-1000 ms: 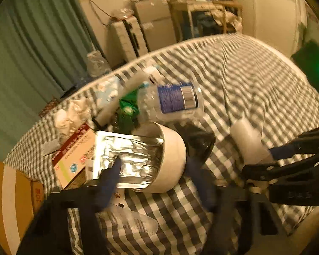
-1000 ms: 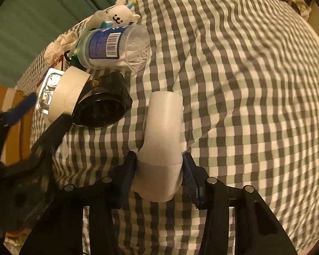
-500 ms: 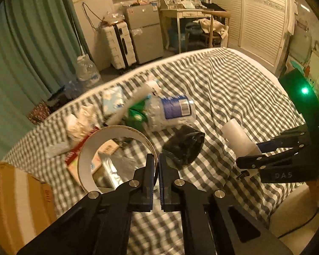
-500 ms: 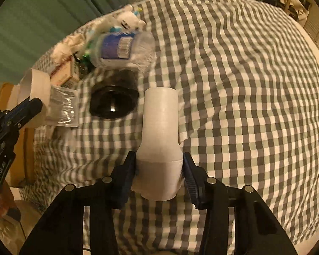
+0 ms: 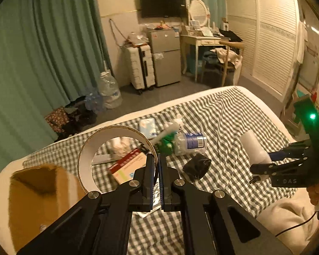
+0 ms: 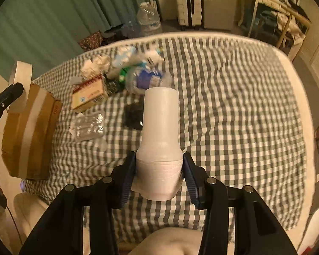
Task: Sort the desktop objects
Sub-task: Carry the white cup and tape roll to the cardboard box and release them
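Note:
My left gripper [image 5: 156,159] is shut on a white tape ring [image 5: 89,146] and holds it high above the checked bed, near an open cardboard box [image 5: 32,182]. My right gripper [image 6: 159,165] is shut on a stack of white cups [image 6: 160,127], lifted above the bed; it also shows in the left wrist view [image 5: 253,146]. On the bed lie a plastic bottle [image 5: 189,143], a black object [image 5: 197,165], a red-and-cream box [image 5: 128,165], a foil packet [image 6: 88,126], tissues [image 6: 95,65] and a green item [image 5: 165,145].
The cardboard box [image 6: 29,131] stands at the bed's left edge. Green curtains [image 5: 42,53], a white suitcase [image 5: 140,68], a small fridge [image 5: 165,55] and a desk [image 5: 204,42] lie beyond the bed [image 6: 234,106].
Both grippers have risen well above the bed. The left one closed on the tape ring, lifted it off the foil packet and carried it left toward the cardboard box. The right keeps the cups.

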Demonstrator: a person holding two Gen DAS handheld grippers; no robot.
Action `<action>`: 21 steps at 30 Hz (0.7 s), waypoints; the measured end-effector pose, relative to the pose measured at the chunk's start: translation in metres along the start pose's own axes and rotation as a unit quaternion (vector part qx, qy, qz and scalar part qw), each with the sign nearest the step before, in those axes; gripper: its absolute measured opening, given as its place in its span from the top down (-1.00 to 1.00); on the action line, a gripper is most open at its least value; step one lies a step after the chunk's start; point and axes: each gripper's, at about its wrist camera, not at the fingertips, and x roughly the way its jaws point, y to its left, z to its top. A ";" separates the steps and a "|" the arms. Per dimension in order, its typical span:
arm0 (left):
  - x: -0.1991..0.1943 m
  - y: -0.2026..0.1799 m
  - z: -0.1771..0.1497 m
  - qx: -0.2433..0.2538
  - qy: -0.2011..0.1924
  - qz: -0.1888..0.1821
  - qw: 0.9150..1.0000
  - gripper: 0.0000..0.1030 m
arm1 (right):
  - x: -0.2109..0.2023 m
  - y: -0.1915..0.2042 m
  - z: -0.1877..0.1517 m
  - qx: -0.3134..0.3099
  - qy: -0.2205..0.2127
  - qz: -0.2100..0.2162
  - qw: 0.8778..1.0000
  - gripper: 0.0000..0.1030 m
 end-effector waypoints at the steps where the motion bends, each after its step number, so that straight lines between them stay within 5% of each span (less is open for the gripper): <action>1: -0.008 0.004 0.002 -0.004 -0.002 -0.003 1.000 0.93 | -0.014 0.008 0.002 -0.009 -0.007 -0.005 1.000 0.15; 14: -0.136 0.108 0.025 -0.031 -0.080 0.068 0.994 0.93 | -0.130 0.171 0.027 -0.109 -0.091 0.030 0.989 0.15; 21: -0.164 0.178 0.004 -0.048 -0.078 0.101 0.991 0.93 | -0.133 0.297 0.047 -0.176 -0.095 0.073 0.977 0.15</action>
